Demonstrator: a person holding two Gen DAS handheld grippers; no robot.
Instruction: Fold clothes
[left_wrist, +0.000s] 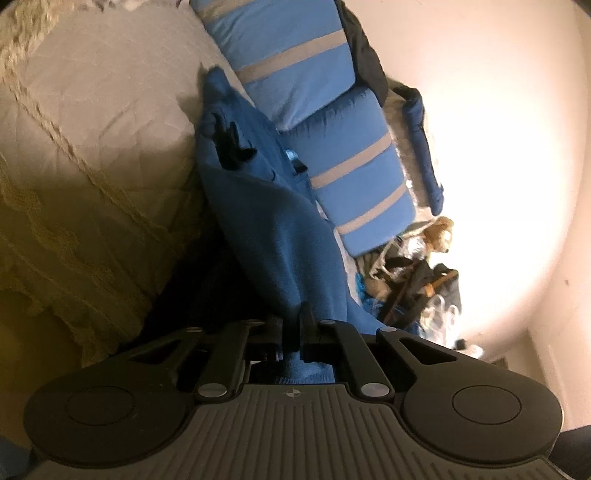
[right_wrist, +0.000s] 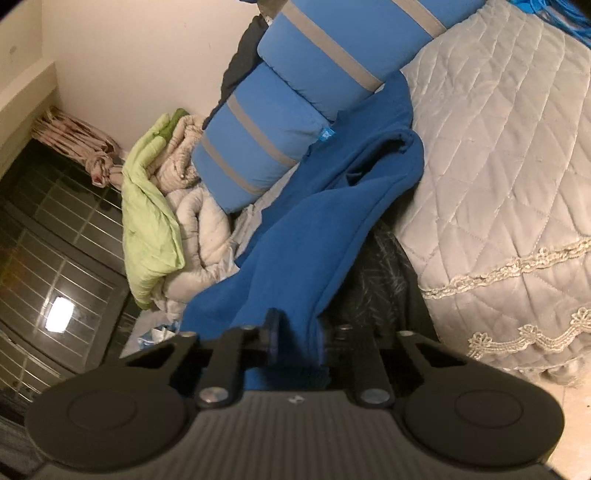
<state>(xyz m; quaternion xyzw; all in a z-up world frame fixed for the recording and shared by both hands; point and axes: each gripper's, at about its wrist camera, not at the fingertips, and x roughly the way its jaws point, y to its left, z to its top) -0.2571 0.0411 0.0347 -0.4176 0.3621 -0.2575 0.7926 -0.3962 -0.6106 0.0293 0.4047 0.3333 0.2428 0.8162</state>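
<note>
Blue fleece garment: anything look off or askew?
The blue fleece garment hangs bunched and twisted between the left gripper and right gripper, one end draped against the blue grey-striped pillows. No damage visible.

i see a deep blue fleece garment (right_wrist: 314, 221), plain, with no print. behind it lie pillows (right_wrist: 295, 110) in lighter blue crossed by grey stripes. the bedspread (right_wrist: 498, 166) is pale grey-beige, quilted in a diamond pattern, with cream lace trim (right_wrist: 517, 266) in scalloped lines. beside the pillows i see a lime green blanket (right_wrist: 151, 221) against an off-white comforter (right_wrist: 207, 221). my grippers are black with ribbed grey bodies. the wall (left_wrist: 498, 110) is cream.
</note>
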